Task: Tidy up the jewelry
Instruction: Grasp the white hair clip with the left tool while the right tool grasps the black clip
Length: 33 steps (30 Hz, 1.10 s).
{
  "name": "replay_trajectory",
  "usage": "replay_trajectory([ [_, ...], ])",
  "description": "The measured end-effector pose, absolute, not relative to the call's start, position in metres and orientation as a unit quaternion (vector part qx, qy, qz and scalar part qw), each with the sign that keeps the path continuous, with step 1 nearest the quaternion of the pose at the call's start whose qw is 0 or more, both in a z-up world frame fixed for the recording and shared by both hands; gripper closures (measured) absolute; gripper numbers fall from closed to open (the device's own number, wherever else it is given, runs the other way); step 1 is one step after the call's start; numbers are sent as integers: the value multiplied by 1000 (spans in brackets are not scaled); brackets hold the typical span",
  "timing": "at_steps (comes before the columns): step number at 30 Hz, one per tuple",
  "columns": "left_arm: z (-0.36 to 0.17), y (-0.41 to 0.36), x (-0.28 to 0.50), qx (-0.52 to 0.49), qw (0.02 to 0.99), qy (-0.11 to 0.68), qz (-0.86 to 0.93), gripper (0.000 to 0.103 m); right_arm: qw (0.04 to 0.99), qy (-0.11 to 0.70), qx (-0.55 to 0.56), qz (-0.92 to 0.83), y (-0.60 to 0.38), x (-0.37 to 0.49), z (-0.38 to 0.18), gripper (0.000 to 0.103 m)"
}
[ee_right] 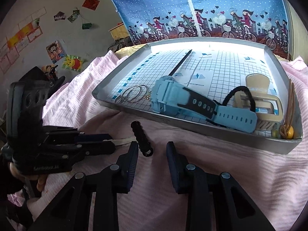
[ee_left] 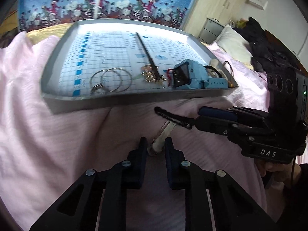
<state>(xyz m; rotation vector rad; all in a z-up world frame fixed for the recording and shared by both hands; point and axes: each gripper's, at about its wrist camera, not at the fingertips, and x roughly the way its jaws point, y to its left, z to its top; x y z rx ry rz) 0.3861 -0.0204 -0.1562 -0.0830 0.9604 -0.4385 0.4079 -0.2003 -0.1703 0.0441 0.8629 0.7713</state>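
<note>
A black beaded piece lies on the pink bedspread just in front of the grey tray. A white strip runs from it towards my left gripper, which is shut on the strip's near end. My right gripper is open, and the bead piece's ringed end sits by its left finger. In the tray are silver hoops, a light blue watch and a black stick.
The tray's right end holds a beige claw clip, a black hair tie and a brown elastic with a yellow bead. A blue patterned fabric wardrobe stands behind. Pink bedspread surrounds the tray. Dark clothes lie at the right.
</note>
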Motion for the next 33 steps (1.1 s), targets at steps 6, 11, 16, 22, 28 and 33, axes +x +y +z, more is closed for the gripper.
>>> replay_trajectory([
  [6, -156, -18, 362, -46, 887, 433, -154, 88, 835, 411, -12, 366, -186, 406, -172, 74],
  [11, -157, -2, 350, -92, 899, 412, -116, 88, 832, 414, -37, 366, -174, 406, -175, 74],
  [16, -161, 22, 344, -172, 890, 409, -104, 89, 831, 411, -49, 372, -167, 405, -176, 75],
  [22, -159, 25, 348, -171, 886, 417, -110, 89, 830, 408, -64, 375, -162, 400, -178, 88],
  [28, -161, 20, 352, -163, 881, 429, -116, 89, 826, 419, -48, 374, -166, 402, -182, 88],
  [33, -164, 15, 355, -150, 880, 435, -115, 89, 826, 422, -43, 371, -167, 403, -183, 88],
])
